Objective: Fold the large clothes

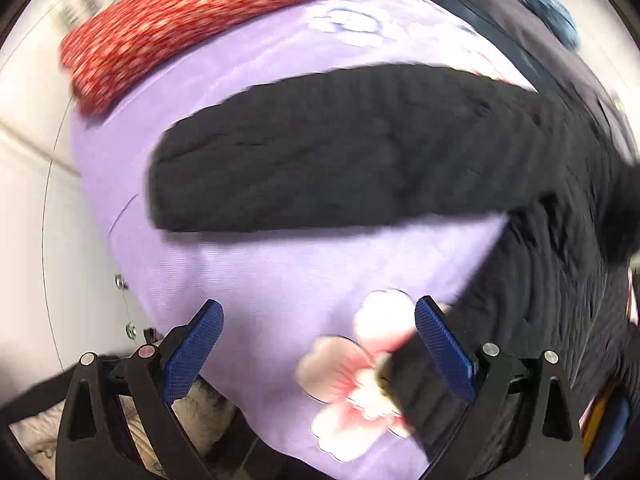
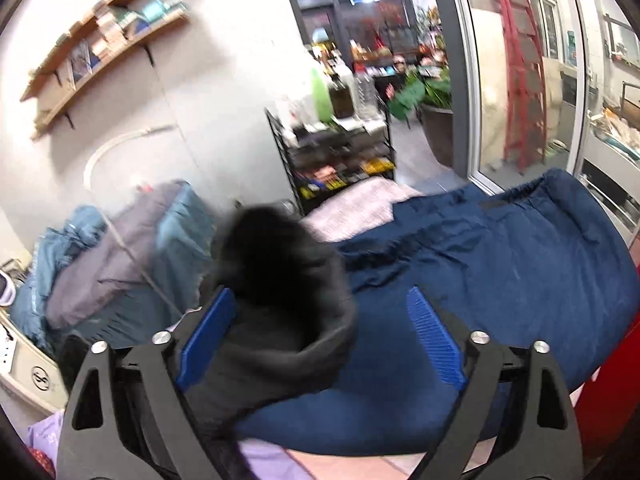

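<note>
Both grippers, left gripper [image 1: 318, 344] and right gripper [image 2: 322, 330], have fingers wide open gripping nothing, black sweater [image 1: 360, 152] lies on the purple sheet [image 1: 248, 280], so that loose sleeve draped by the right one might snag.

the black knit sweater [image 1: 340, 148] is ribbed and dark, motion-blurred. in the left wrist view one sleeve lies flat as a broad band straight ahead of the left gripper [image 1: 318, 344], crossing the view from the left to the right, where it joins the body of the garment that runs down beside the gripper's right finger. an edge of the knit reaches in against that finger's pad. in the right wrist view a bunched fold of the same sweater [image 2: 280, 300] rises between the fingers of the right gripper [image 2: 322, 336], resting against the left pad and clear of the right one.
</note>
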Demonstrator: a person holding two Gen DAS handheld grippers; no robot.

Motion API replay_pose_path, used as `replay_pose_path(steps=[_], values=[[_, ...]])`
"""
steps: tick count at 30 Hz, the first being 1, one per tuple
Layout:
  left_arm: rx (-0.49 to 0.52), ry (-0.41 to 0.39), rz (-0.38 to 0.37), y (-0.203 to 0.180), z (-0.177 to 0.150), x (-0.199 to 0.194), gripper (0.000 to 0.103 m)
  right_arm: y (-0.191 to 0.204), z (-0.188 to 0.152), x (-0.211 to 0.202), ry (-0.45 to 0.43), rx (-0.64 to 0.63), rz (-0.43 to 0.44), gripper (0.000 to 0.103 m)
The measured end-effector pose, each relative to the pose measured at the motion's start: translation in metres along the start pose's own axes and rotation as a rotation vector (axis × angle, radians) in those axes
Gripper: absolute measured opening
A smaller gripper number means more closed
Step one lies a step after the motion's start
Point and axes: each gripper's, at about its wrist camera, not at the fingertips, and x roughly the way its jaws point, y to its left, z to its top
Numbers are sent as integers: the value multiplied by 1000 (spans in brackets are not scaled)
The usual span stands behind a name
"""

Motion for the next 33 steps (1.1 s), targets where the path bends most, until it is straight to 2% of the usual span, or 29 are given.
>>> replay_pose_path(steps=[3,8,10,13,16,18,19,20,21,23,28,29,31,32,33], values=[[-49,-29,40,31,11,4,95,12,-10,-1,57,9,78,91],[-186,-90,78,86,39,12,94,42,-33,-4,113,-48,116,91],[-207,-81,56,95,50,20,93,54,-44,-7,142,-66,134,91],[-162,-30,2,85,69,42,86,71,-60,-10,191,-101,162,91],[-50,3,15,59,83,60,64,84,-73,-14,230,-121,186,91],[47,3,48,37,95,66,38,90,-80,-19,245,-133,188,91],[99,-9,73,27,103,66,30,91,-83,-21,251,-138,187,91],[147,-27,88,17,113,64,16,92,-87,-24,255,-141,184,91],[180,-44,93,9,125,60,11,91,-90,-26,259,-142,181,91],[219,-91,112,-2,150,50,9,89,-93,-29,268,-148,171,91],[261,-342,146,-28,250,-18,8,79,-105,-33,307,-150,132,91],[251,-389,148,-34,269,-32,8,79,-108,-33,321,-153,130,91],[219,-437,159,-49,290,-48,22,77,-115,-32,354,-159,129,91],[197,-461,177,-55,303,-54,55,75,-118,-30,367,-160,131,91],[191,-479,209,-59,308,-57,99,75,-123,-27,396,-162,137,91]])
